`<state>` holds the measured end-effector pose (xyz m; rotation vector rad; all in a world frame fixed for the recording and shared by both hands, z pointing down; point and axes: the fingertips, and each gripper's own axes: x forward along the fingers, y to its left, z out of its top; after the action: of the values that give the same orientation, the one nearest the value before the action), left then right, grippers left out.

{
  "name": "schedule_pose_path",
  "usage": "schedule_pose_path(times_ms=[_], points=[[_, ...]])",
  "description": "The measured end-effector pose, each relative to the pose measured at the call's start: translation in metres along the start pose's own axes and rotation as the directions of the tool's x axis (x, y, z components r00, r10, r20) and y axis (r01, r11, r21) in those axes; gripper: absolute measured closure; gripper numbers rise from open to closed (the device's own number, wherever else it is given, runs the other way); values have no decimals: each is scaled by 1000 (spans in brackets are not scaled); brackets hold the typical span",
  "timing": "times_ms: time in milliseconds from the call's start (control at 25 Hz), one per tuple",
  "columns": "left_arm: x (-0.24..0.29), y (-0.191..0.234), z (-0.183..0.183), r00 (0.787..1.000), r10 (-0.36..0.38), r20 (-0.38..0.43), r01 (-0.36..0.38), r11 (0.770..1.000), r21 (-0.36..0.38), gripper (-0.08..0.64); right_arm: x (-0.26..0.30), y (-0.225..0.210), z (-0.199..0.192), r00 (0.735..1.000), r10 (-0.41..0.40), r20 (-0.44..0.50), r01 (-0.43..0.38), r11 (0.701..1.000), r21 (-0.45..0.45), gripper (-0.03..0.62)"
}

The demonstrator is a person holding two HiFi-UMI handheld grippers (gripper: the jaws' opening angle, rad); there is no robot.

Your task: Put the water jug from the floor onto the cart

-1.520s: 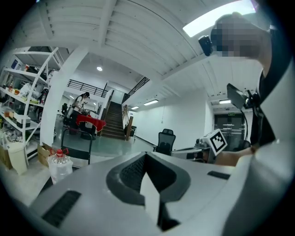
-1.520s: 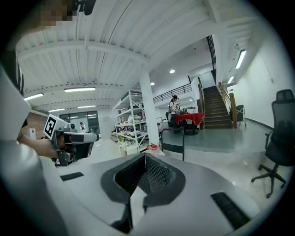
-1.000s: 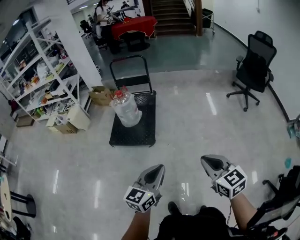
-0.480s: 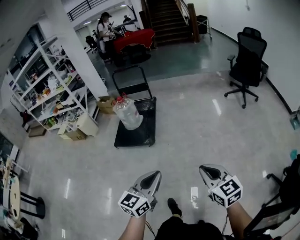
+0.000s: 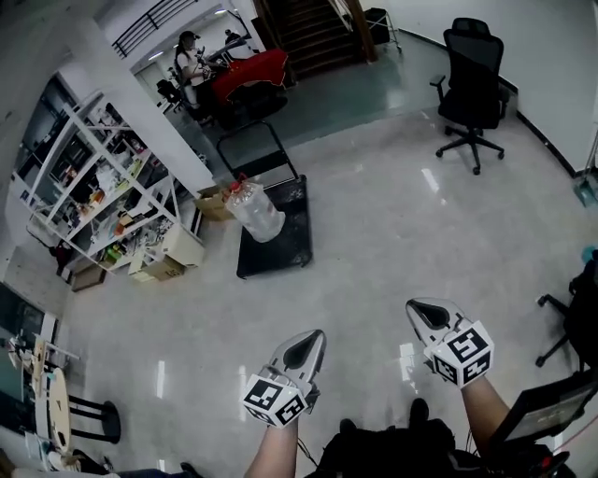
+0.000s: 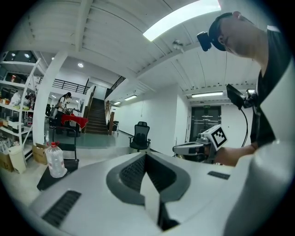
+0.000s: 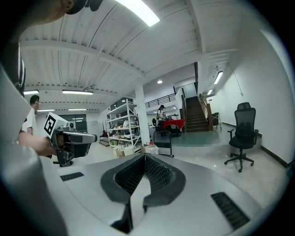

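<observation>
The clear water jug (image 5: 254, 210) with a red cap stands upright on the black flat cart (image 5: 285, 250), near its handle end, far ahead of me. The left gripper view shows the jug (image 6: 56, 160) small at the left on the cart (image 6: 44, 180). My left gripper (image 5: 317, 334) and right gripper (image 5: 413, 305) are side by side low in the head view, well short of the cart. Both are shut with nothing in them. In its own view the left gripper (image 6: 145, 157) has its jaws meeting; so does the right gripper (image 7: 144, 159).
White shelving (image 5: 98, 191) and cardboard boxes (image 5: 177, 250) stand left of the cart. A black office chair (image 5: 470, 75) is at the far right, another dark chair (image 5: 579, 313) at the right edge. A red-covered table (image 5: 245, 75), a person and stairs (image 5: 313, 23) lie beyond.
The cart with the jug has drawn farther away and shifted up-left in the head view as I back off. Both grippers stay shut and empty.
</observation>
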<state>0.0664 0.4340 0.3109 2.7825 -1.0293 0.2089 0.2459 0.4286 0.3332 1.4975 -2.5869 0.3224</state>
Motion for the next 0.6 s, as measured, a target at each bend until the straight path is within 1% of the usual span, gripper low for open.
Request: schedule_pose_path(times_ms=[120, 240, 320, 400, 520, 600], points=[[-29, -8, -4, 999, -48, 24, 47, 999, 20, 565, -9, 34, -4, 1000, -24, 13, 24, 1000, -1, 589], [-78, -10, -26, 995, -86, 46, 84, 996, 32, 565, -17, 81, -20, 998, -60, 8, 60, 998, -5, 589], [-120, -6, -46, 993, -107, 54, 106, 994, 22, 565, -23, 120, -32, 996, -91, 4, 91, 996, -10, 589], [-159, 1, -57, 990, -127, 60, 126, 992, 13, 565, -28, 158, -36, 993, -119, 17, 119, 993, -2, 589], [-202, 19, -58, 987, -149, 62, 149, 989, 2, 565, -28, 209, -31, 990, -142, 14, 142, 990, 11, 589], [-225, 26, -58, 987, -144, 68, 147, 989, -32, 565, -30, 241, -28, 991, -133, -7, 133, 991, 8, 589]])
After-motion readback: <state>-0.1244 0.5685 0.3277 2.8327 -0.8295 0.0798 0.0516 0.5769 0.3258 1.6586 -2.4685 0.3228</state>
